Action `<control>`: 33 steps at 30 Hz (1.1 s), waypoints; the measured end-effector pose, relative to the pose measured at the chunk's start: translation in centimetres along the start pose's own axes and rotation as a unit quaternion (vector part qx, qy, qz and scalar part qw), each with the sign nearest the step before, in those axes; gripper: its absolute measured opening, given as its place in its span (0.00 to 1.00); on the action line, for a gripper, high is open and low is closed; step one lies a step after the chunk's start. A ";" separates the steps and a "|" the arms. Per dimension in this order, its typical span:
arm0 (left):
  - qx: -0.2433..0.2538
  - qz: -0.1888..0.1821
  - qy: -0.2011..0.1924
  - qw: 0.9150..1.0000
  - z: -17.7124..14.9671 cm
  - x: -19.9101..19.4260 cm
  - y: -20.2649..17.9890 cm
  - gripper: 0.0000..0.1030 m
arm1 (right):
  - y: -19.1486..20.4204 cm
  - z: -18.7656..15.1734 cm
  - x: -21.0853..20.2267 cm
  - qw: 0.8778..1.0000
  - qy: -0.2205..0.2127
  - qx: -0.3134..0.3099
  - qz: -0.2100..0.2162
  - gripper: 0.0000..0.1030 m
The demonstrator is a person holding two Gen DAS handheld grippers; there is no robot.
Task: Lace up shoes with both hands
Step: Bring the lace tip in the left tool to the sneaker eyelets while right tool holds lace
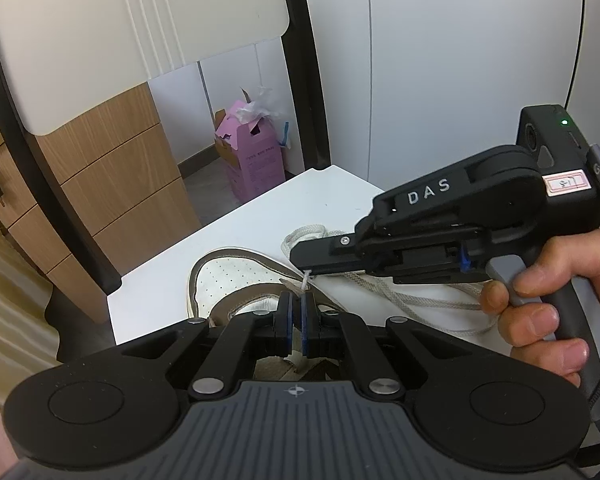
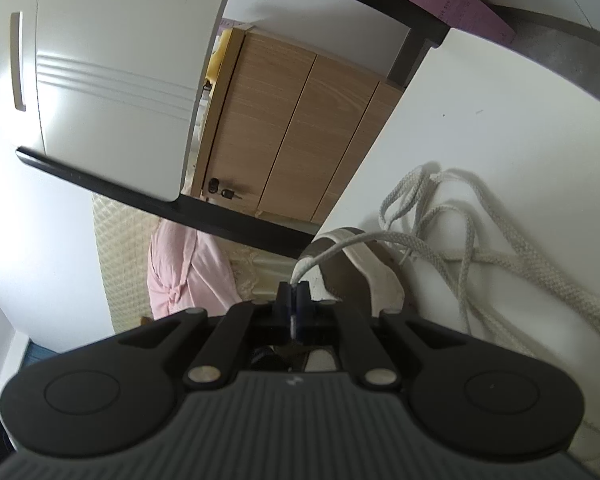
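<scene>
A white shoe with tan trim lies on the white table. My left gripper is shut over the shoe's eyelet flap, apparently pinching its edge. My right gripper comes in from the right, held by a hand, its tip just above the left one, with a thin lace end hanging from it. In the right wrist view the right gripper is shut on the white lace, which runs back past the shoe to loose coils on the table.
A chair with a white back and black frame stands beyond the table. A wooden drawer cabinet is at the left. A pink box sits on the floor behind. The table's left edge is close to the shoe.
</scene>
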State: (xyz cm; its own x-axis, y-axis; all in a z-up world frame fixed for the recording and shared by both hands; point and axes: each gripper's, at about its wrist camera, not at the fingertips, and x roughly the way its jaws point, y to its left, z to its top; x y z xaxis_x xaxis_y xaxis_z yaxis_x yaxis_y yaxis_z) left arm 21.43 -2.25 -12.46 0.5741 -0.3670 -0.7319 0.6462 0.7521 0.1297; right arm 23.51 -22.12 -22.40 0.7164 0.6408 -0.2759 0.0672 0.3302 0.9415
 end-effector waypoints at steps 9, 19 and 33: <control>0.006 0.005 -0.008 1.000 -0.2 -0.1 -0.3 0.05 | 0.3 -0.3 -0.1 0.999 0.015 -0.032 -0.017 0.03; 0.011 0.011 -0.010 1.000 -0.3 -0.3 -0.7 0.05 | 0.3 -0.4 0.0 0.999 0.016 -0.031 0.004 0.03; 0.017 0.019 -0.018 1.000 -0.3 -0.5 -1.2 0.05 | 0.9 -0.2 -0.2 0.999 0.012 -0.046 -0.002 0.03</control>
State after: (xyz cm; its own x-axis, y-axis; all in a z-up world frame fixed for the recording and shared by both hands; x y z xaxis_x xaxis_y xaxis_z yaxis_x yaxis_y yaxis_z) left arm 20.21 -2.83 -12.45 0.6153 -0.3591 -0.7018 0.6406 0.7466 0.1796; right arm 23.27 -21.80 -21.49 0.6997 0.6555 -0.2842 0.0046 0.3937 0.9192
